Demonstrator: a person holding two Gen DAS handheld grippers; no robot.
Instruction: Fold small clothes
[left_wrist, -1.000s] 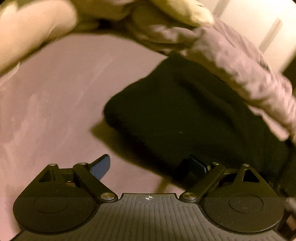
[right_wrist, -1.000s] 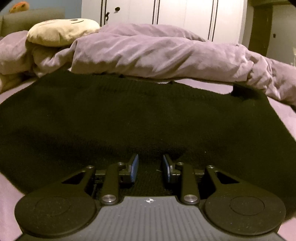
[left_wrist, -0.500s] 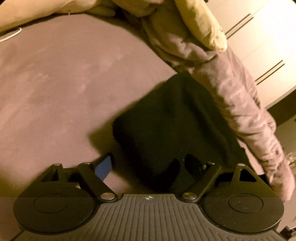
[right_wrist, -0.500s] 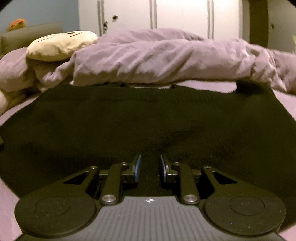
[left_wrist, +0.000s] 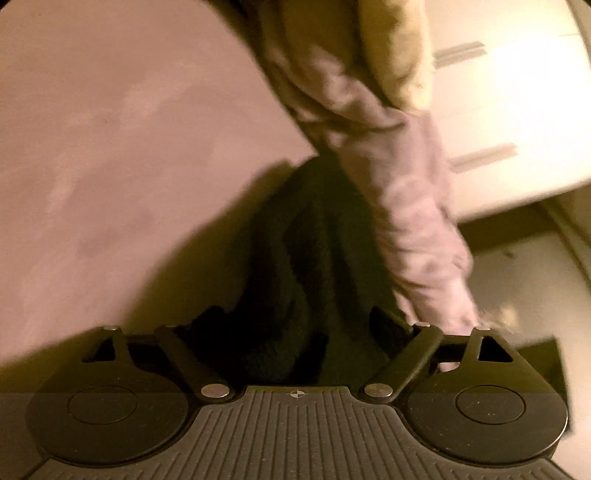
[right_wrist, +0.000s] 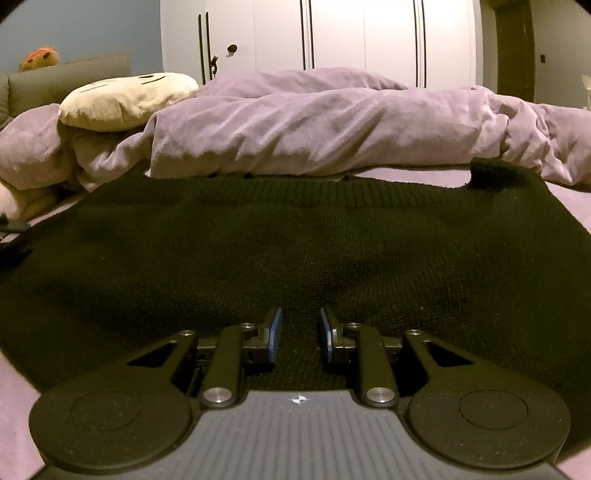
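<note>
A black, ribbed knitted sweater (right_wrist: 295, 236) lies spread flat on a bed covered with a smooth mauve sheet (left_wrist: 110, 147). Everything here is placed relative to that sweater.

Beyond the sweater's far hem, touching it along most of its width, a crumpled pale-lilac duvet (right_wrist: 314, 122) is heaped across the bed. At the duvet's left end, beyond the sweater's far left corner, sits a cream plush cushion with stitched dark lines (right_wrist: 125, 98). Further behind stand white wardrobe doors with dark vertical handles (right_wrist: 332, 33). A small raised fold of black knit (right_wrist: 498, 173) stands up at the sweater's far right corner.

The right gripper (right_wrist: 297, 334) sits low over the sweater's near edge, about at its middle. Its 2 blue-padded fingers (right_wrist: 275, 332) stand a narrow gap apart, with black knit lying in the gap below them. The pads do not appear to press on the fabric, and nothing is lifted.

The left gripper (left_wrist: 295, 328) is at the sweater's left end, seen lengthwise and blurred. Its fingers are spread wide and are opening slightly; their tips are lost against the dark knit, so I cannot tell whether either touches it. A bunched ridge of the sweater (left_wrist: 295, 258) lies between the 2 finger arms, reaching right up to the gripper body. From this view the mauve sheet stretches away on the sweater's left, and the lilac duvet (left_wrist: 406, 203) runs along its right side.
</note>
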